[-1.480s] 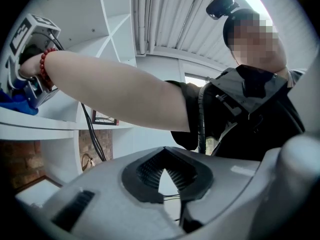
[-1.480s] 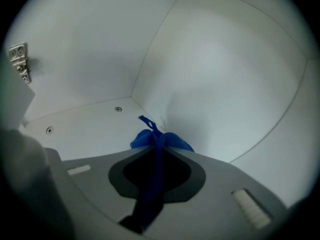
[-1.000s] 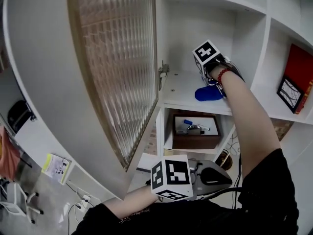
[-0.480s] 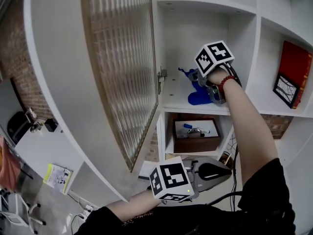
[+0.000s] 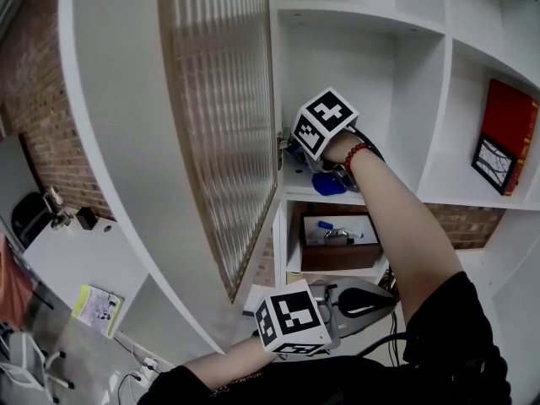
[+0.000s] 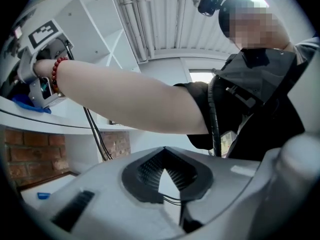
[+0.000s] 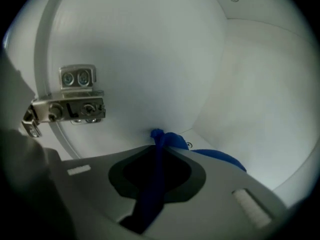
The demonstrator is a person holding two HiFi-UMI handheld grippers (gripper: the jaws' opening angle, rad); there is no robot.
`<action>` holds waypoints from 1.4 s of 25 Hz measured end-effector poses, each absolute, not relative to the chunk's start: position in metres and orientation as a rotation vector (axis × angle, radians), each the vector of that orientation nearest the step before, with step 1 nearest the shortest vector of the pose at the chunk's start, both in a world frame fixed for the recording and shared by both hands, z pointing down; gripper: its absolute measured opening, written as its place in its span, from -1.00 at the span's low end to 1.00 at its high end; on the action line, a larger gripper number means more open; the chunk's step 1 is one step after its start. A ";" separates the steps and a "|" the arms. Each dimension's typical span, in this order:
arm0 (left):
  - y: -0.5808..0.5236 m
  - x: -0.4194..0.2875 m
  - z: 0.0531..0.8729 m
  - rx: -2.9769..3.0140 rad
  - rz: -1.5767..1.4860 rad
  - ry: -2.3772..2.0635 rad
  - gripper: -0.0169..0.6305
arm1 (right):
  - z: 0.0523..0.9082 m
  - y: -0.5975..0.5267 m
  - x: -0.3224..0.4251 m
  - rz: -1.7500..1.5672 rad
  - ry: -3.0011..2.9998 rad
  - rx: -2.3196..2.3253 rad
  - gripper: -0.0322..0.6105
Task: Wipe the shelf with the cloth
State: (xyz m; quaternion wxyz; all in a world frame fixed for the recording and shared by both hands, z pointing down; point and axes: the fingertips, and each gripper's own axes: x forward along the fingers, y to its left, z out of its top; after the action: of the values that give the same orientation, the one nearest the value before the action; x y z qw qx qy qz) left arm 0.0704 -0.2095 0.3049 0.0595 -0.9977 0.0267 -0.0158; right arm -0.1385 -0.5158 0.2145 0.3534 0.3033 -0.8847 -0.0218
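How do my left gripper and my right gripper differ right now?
The right gripper is clamped on the blue cloth, while the left gripper has its jaws together on nothing. The right gripper is raised inside the shelf compartment, near the door hinge. The left gripper hangs low by the person's body, outside it. Both carry a cube with square markers.

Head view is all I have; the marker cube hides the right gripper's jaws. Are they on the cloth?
Observer: Yes, the right gripper is shut on the blue cloth, which runs between its jaws.
Operator: Where's the cloth's front end?
Observer: Bunched near the foot of the side wall, below and right of the hinge.
Operator: And the other one?
Observer: The left gripper is shut, with nothing in it.
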 end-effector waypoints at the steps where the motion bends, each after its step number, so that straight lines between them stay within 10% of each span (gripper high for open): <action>1: -0.210 0.069 0.305 -3.025 -0.043 0.087 -0.95 | 0.217 -0.516 -0.140 -0.068 -2.268 0.775 -0.76; 35: -0.198 0.080 0.300 -3.073 -0.021 0.082 -0.95 | 0.207 -0.554 -0.022 0.184 -2.211 1.214 -0.77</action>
State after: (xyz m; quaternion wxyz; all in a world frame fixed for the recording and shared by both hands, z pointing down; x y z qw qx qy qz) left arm 0.0804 -0.1982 0.2997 0.0338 -0.9990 0.0268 -0.0068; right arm -0.0223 -0.5538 0.2074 0.3013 0.4577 -0.8336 0.0695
